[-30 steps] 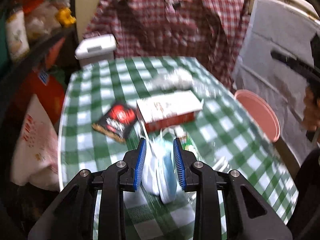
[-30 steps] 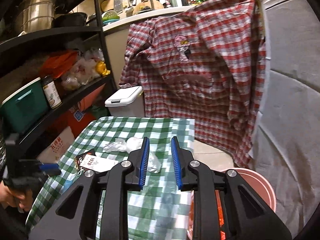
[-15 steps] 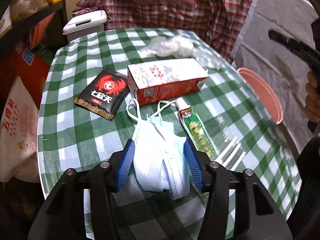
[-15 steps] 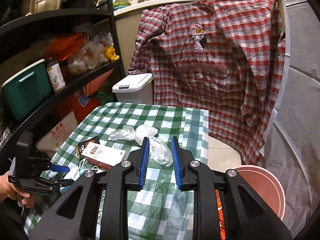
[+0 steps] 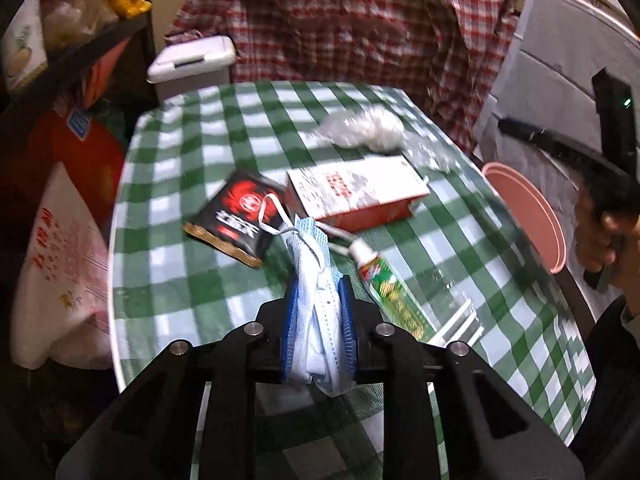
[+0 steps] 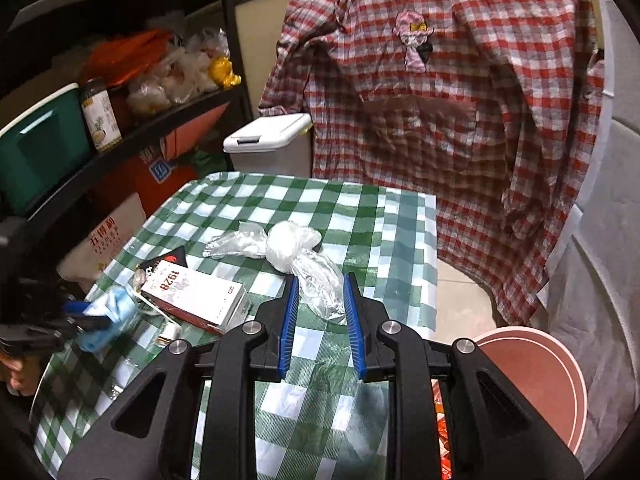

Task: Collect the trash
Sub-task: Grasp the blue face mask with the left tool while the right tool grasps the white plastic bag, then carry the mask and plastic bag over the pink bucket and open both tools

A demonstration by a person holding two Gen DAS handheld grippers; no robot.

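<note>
Several light-blue face masks [image 5: 308, 248] are bunched between the pads of my left gripper [image 5: 319, 284], whose jaws are closing on them just above the green-checked table [image 5: 180, 152]. The right wrist view shows the same masks [image 6: 112, 308] at the far left. My right gripper [image 6: 321, 280] hovers over crumpled clear plastic [image 6: 288, 246], its jaws opening slightly. The tail of the plastic shows between the pads, which do not press on it.
On the table lie a black-and-red snack packet [image 5: 240, 216], a white-and-red box [image 5: 356, 192], a toothpaste tube [image 5: 384, 280] and white sticks [image 5: 460, 320]. A pink bucket [image 6: 532, 380] stands by the right edge. A white lidded bin [image 6: 268, 136] and a checked shirt [image 6: 440, 80] stand behind.
My left jaws widened around the flat masks, then closed, bunching them upright. The right gripper came down and forward toward the clear plastic.
</note>
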